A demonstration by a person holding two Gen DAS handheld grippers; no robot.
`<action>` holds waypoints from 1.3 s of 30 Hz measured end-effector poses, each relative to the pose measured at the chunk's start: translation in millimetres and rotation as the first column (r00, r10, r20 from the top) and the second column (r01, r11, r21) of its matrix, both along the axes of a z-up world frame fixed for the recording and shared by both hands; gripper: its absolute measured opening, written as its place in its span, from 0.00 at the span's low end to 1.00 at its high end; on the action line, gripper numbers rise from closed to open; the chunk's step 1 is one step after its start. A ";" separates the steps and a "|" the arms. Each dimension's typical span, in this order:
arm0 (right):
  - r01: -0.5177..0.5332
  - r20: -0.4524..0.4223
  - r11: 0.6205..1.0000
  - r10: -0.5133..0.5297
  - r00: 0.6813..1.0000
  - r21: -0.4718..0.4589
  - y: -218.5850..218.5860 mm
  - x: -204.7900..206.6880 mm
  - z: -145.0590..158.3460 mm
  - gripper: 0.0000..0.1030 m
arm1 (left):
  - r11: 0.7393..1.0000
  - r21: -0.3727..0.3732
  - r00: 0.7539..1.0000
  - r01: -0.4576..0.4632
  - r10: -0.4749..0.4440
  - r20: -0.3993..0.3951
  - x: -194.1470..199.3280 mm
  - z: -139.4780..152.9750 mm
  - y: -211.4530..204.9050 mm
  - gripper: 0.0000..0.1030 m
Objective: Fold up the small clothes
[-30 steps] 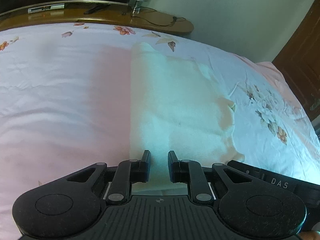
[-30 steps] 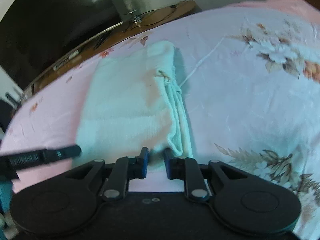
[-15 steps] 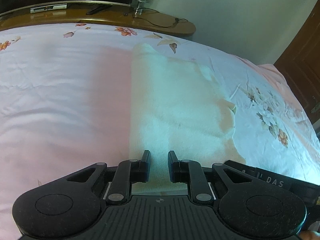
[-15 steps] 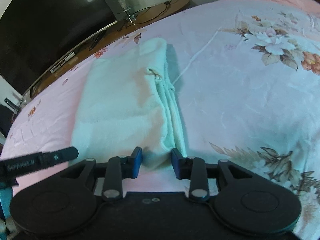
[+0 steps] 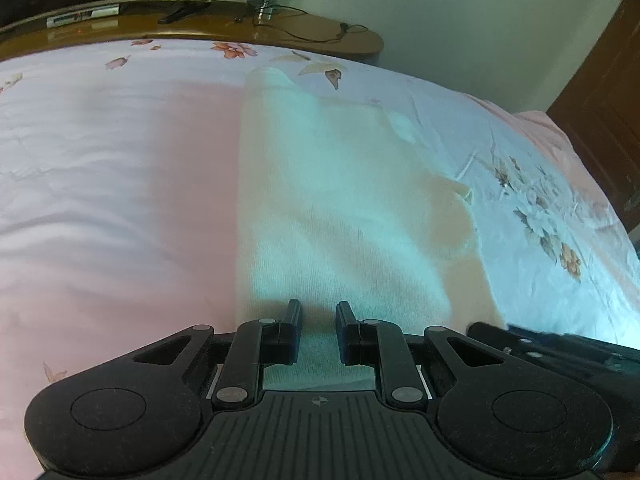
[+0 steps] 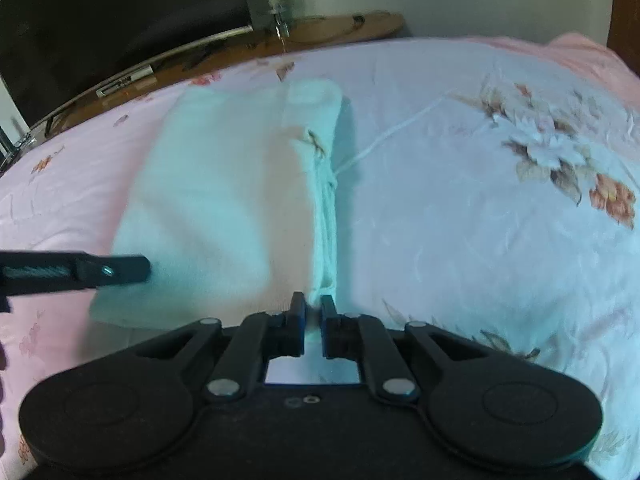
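Note:
A pale cream-white garment [image 5: 340, 200] lies folded flat on the bed, its long side running away from me. In the right wrist view the same garment [image 6: 208, 200] shows stacked folded layers along its right edge. My left gripper [image 5: 318, 316] sits at the near edge, toward the left corner, shut on the cloth between its fingers. My right gripper [image 6: 314, 308] is at the near right corner; its jaws are closing and the folded edge is pinched between them. Each view catches the other gripper: the left gripper [image 6: 116, 270] and the right gripper [image 5: 540, 340].
A floral pink-and-white bedsheet [image 6: 480, 220] covers the bed on all sides of the garment. A curved wooden shelf [image 5: 200, 28] with cables and small items runs along the far edge. A brown door [image 5: 600, 100] stands at the right, and a pink blanket [image 6: 580, 52] lies at the far right.
My right gripper widened its jaws, rolled a little, then narrowed them onto the garment's folded right edge. The left gripper and the garment stayed as they were.

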State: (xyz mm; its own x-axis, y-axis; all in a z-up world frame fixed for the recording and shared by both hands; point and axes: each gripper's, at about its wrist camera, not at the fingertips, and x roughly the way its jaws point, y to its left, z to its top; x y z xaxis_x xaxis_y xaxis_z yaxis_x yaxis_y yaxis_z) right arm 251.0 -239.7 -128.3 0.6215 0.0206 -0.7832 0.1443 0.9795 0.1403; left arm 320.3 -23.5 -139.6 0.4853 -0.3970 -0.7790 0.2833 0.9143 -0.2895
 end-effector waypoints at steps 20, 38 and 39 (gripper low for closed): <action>0.059 0.035 0.957 -0.072 0.997 0.284 -55.6 98.2 5.6 0.89 | 0.975 -0.176 0.990 -0.139 0.131 -0.053 85.8 -0.8 22.6 1.00; -0.062 0.078 0.930 0.036 0.996 0.363 -44.0 124.3 -15.5 0.35 | 0.930 -0.327 0.985 -0.166 0.139 -0.105 101.6 -31.4 16.4 0.33; -0.067 0.090 0.929 0.037 0.995 0.364 -42.4 125.5 -11.8 0.34 | 0.928 -0.337 0.986 -0.161 0.137 -0.094 100.0 -26.9 16.4 0.33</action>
State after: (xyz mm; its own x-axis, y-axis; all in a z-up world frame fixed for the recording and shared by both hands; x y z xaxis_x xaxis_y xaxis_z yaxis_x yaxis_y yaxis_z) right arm 376.6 -282.2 -140.1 0.6722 0.3306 -0.6625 0.0679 0.8635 0.4998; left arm 420.3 -7.2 -166.5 0.5109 -0.5722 -0.6416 0.1203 0.7865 -0.6057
